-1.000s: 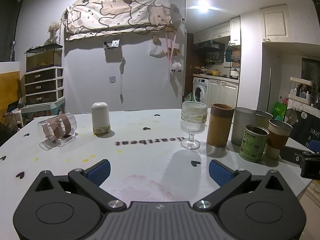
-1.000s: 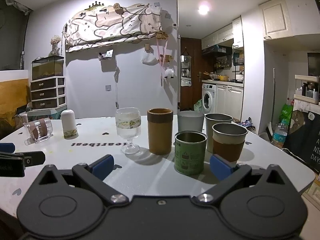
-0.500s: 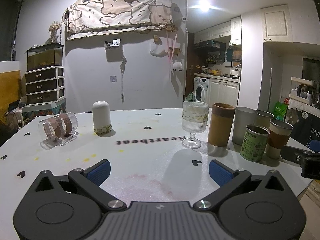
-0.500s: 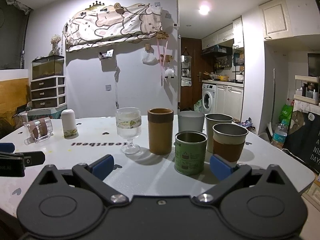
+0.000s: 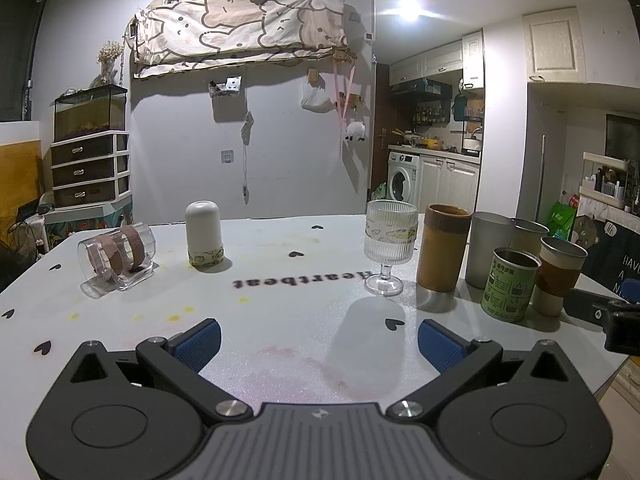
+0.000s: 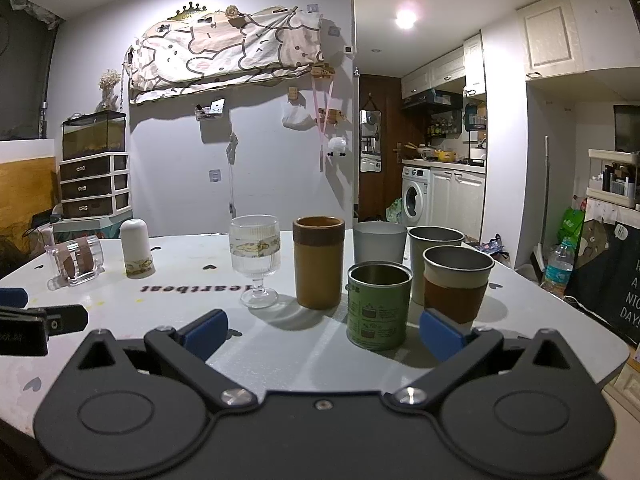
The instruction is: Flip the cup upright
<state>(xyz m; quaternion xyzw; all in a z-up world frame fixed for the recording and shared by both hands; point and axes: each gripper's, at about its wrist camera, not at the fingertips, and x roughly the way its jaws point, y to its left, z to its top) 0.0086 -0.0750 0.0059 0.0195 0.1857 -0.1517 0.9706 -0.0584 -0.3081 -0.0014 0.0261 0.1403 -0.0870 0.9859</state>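
Your left hand-held gripper [image 5: 318, 340] and right hand-held gripper [image 6: 323, 330] both gape wide, holding nothing, above the desk [image 5: 280, 304]. Clear cup [image 5: 116, 258] lies on its side, far left, near the white cup [image 5: 204, 234], which stands mouth-down.

Clear ribbed-glass goblet [image 5: 390, 248], matt table [image 5: 280, 304]

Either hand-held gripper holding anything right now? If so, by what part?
Nothing held. The left hand-held gripper and right hand-held gripper are both open over the table; the tipped clear cup lies untouched.
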